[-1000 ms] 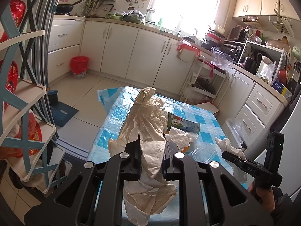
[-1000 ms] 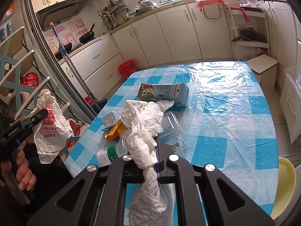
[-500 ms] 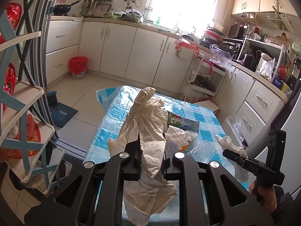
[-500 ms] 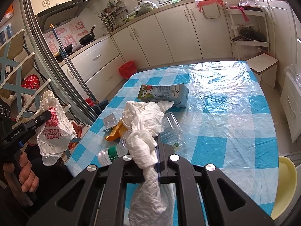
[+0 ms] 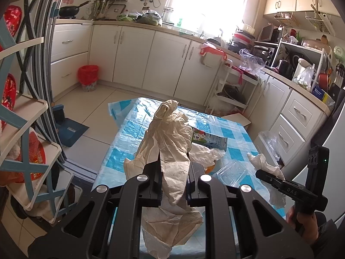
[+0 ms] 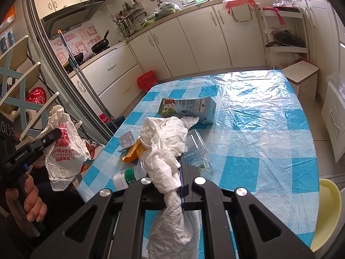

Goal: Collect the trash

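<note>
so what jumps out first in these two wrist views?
Each gripper is clamped on crumpled plastic: the left gripper on a beige bag, the right gripper on a white bag. Past them, a milk carton lies flat on the blue-checked table, with orange peel near the left edge.

Left gripper (image 5: 174, 170) clamping crumpled plastic bag (image 5: 170, 142), milk carton (image 5: 210, 140) on checked table (image 5: 127, 142)

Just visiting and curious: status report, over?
Left gripper shut on printed plastic bag. Right gripper shut on white bag. Milk carton, bottle on table.
</note>
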Motion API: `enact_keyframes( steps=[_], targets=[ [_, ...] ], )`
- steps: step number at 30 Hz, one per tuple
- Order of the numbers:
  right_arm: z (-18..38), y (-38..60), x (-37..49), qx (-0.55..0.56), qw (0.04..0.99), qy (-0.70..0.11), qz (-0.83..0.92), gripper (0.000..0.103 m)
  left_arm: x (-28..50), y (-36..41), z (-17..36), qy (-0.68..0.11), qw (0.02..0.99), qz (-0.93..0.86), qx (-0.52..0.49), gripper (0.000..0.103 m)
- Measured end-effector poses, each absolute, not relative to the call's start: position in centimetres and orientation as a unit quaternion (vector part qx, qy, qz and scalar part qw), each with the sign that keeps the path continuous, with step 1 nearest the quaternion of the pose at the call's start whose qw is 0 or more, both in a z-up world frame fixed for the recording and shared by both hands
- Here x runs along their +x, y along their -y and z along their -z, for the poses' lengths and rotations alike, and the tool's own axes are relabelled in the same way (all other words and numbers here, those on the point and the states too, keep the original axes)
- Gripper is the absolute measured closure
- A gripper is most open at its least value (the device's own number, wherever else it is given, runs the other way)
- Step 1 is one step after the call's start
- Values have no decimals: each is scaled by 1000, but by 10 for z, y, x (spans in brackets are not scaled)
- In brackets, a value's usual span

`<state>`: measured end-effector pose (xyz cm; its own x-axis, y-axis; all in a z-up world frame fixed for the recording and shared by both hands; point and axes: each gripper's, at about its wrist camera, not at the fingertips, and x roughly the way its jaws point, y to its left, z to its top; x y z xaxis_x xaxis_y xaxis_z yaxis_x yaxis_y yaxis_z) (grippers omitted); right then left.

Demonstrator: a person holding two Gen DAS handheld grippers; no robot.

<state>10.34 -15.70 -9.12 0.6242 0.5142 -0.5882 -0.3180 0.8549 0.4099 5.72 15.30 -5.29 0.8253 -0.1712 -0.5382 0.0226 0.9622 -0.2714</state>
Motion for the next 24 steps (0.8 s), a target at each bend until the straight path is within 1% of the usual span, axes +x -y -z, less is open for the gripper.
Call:
enact_keyframes(
  steps=[24],
  targets=[
    [89, 163, 101, 139, 891, -364, -231, 92, 60, -145, 54, -293, 947, 53, -122, 89]
  ],
)
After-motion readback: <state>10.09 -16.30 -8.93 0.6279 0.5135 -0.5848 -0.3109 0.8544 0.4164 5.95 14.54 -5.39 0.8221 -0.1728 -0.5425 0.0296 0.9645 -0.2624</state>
